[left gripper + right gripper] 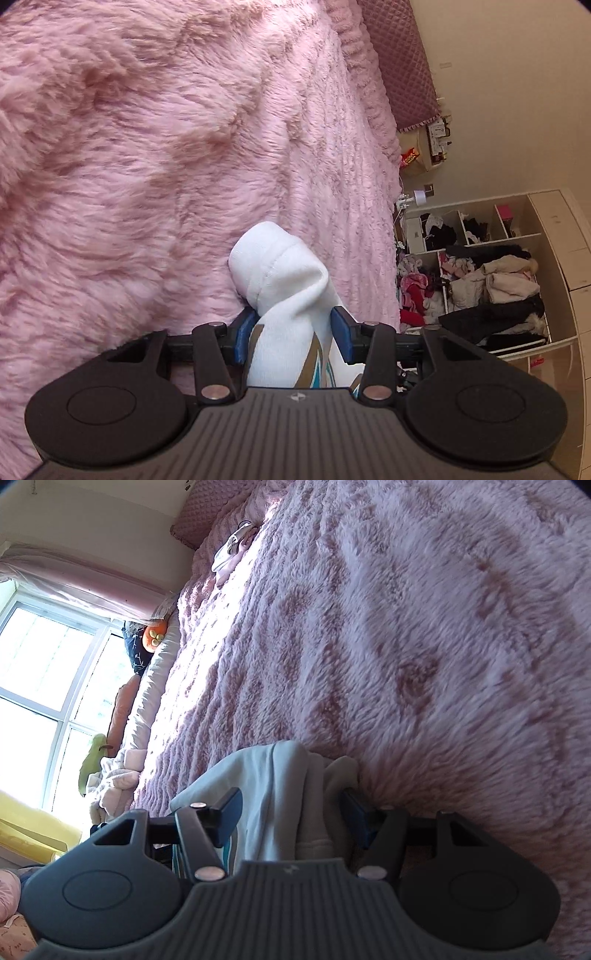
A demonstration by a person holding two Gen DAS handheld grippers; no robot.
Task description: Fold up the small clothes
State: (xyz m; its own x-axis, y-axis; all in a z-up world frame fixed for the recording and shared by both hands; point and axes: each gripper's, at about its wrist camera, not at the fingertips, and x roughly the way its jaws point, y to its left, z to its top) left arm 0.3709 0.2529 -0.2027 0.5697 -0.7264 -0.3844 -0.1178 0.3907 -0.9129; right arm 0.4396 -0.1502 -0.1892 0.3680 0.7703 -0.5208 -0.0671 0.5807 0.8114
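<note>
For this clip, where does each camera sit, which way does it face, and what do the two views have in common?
Left wrist: rides the left gripper, looking along its blue pads at a white garment between them, the pink fluffy blanket, and cluttered shelves at right.
Right wrist: rides the right gripper, looking across the blanket toward a window; pale cloth lies between its fingers.
Shared: the blanket and apparently one garment; no hand shows.
</note>
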